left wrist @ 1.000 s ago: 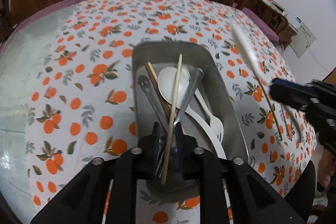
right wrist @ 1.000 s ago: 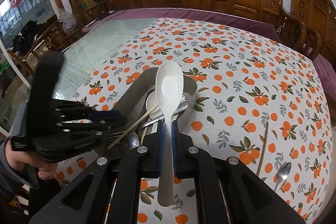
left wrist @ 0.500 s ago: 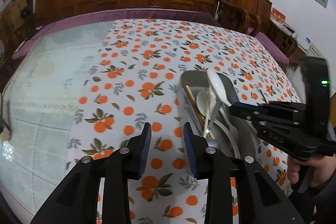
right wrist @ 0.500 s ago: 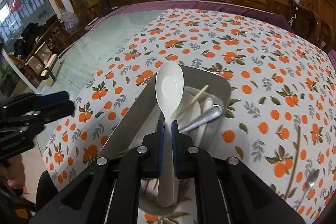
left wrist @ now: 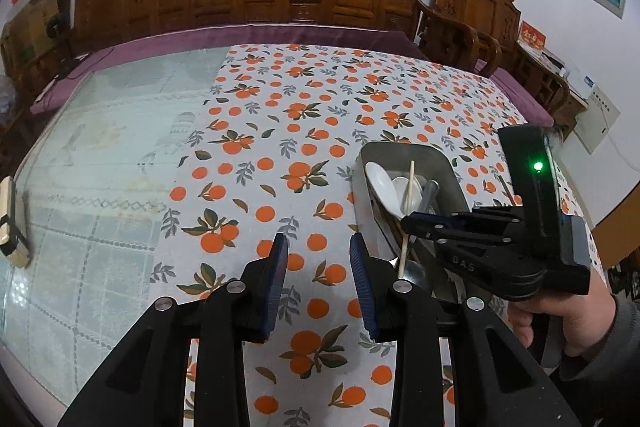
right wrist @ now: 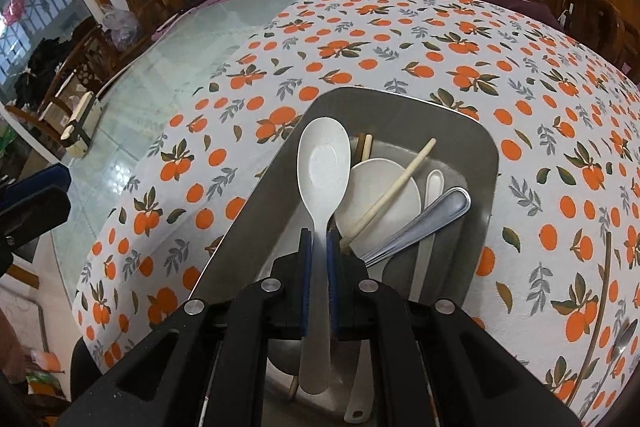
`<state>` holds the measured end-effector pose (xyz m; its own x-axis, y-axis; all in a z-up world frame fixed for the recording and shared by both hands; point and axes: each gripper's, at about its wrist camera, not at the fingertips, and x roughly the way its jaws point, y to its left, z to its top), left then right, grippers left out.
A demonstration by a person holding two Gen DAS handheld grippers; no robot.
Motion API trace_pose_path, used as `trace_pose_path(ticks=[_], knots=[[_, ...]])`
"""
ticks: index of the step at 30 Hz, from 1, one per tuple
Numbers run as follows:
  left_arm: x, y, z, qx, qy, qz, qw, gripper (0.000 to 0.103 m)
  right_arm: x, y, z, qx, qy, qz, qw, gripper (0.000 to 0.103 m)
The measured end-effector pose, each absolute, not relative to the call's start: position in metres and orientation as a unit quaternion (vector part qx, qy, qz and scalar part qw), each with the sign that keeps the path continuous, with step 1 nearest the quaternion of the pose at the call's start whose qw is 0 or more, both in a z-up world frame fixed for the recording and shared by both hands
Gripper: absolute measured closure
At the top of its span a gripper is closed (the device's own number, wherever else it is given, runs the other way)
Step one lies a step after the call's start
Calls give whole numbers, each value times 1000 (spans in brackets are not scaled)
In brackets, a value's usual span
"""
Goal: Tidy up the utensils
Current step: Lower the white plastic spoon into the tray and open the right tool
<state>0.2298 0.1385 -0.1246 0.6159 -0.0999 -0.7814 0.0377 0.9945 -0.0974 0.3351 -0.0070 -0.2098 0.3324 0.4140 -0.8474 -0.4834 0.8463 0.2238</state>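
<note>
Right wrist view: right tool (right wrist: 317, 255) clamped on white plastic spoon (right wrist: 322, 179) at the neck of its handle, bowl upward and forward of the pads, handle end trailing back beneath the tool body. Held directly over metal tray (right wrist: 476, 147), at its left half. In tray, right of the held spoon: second white spoon (right wrist: 380, 195), pale chopstick (right wrist: 394, 187) lying diagonally across it, steel handles (right wrist: 436, 219) slanting up to the right, small white spoon (right wrist: 434, 183) behind them, brown chopstick ends (right wrist: 365, 145) at the far side. Tray resting on counter (right wrist: 160, 87) spread with orange-print cloth (right wrist: 400, 27). Far right on cloth, apart from tray: one brown chopstick (right wrist: 604, 283) and, possibly, a metal spoon (right wrist: 626, 337), edge distortion heavy.

Left wrist view: left tool (left wrist: 319, 281) empty, pads apart, over bare cloth (left wrist: 280, 131) just left of tray (left wrist: 404, 149). Right tool (left wrist: 412, 225) visible at right over the tray, gripped in a hand (left wrist: 568, 323); held spoon (left wrist: 382, 183) projecting above the tray contents.
</note>
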Motion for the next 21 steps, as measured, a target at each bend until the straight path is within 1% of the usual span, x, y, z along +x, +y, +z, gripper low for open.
trace_pose_path(ticks=[9,17,19,21], knots=[[226,135,-118,-35,432,-34,900,73,334,-4,-213,-42,511,285,810,93],[222,120,-114,-27,430,-40,902,72,318,-25,-188,-37,472,307,826,93],[221,113,-113,-27,429,-44,902,71,311,-36,-177,-40,459,306,833,93],[221,103,-112,-24,429,-47,902,66,302,-51,-164,-45,444,304,842,93]])
